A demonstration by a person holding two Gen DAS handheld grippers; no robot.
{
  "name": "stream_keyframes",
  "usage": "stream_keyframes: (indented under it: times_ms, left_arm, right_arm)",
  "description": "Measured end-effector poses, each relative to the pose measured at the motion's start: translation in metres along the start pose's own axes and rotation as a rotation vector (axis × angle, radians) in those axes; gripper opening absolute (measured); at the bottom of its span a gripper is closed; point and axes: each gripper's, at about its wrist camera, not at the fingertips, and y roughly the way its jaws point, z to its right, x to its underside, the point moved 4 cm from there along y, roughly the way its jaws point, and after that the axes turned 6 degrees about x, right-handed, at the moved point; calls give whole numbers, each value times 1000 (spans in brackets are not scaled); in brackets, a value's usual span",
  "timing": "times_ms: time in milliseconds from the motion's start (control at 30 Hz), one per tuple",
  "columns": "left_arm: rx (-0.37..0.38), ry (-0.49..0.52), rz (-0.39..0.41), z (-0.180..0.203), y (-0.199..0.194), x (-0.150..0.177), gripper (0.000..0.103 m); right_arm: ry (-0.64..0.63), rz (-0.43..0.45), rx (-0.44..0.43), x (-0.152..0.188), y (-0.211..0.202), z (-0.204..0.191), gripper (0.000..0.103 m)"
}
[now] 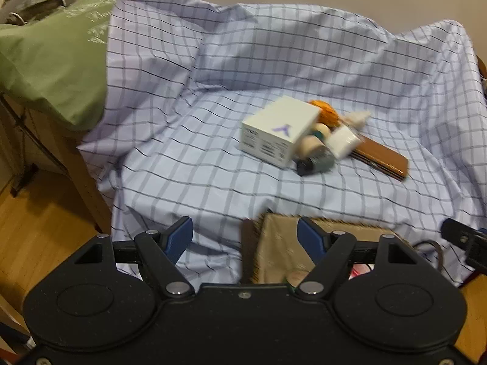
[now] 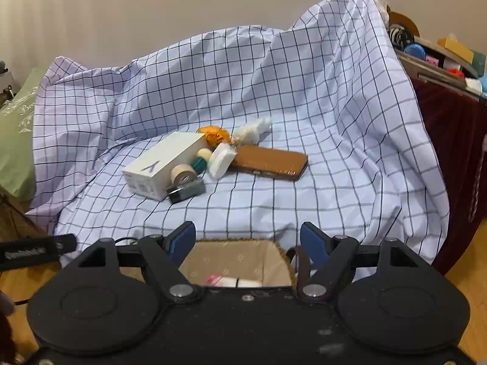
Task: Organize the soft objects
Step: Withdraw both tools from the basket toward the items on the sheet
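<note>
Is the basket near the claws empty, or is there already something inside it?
Not empty. In the right wrist view the basket stands open and a pink item and a white item lie at its bottom.

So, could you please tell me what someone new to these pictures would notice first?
Most likely the big checked sheet draped over the whole surface, rumpled and rising at the back. Next, the small heap in its middle: a white box leaning among an orange fluffy thing, a white fluffy piece and a flat brown case to their right. Nearest the camera, a fabric-lined basket sits at the sheet's front edge, behind the open right gripper.
</note>
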Motion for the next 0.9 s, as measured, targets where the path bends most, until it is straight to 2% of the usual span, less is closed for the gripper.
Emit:
stream_keyframes:
  times_ms: [333, 433, 667, 900]
  left_arm:
    - [-117, 11, 86, -37, -5, -28, 73]
    - [-158, -11, 119, -54, -8, -39, 80]
    - [-240, -4, 182, -76, -1, -65, 80]
    - [-235, 33, 198, -68, 23, -85, 80]
  right_arm:
    - [-9, 33, 35, -17, 9, 4, 75]
    - [-13, 45, 46, -19, 13, 4, 76]
    - [-34, 47, 107, -31, 38, 8, 76]
    - [-59, 65, 193, -52, 69, 16, 76]
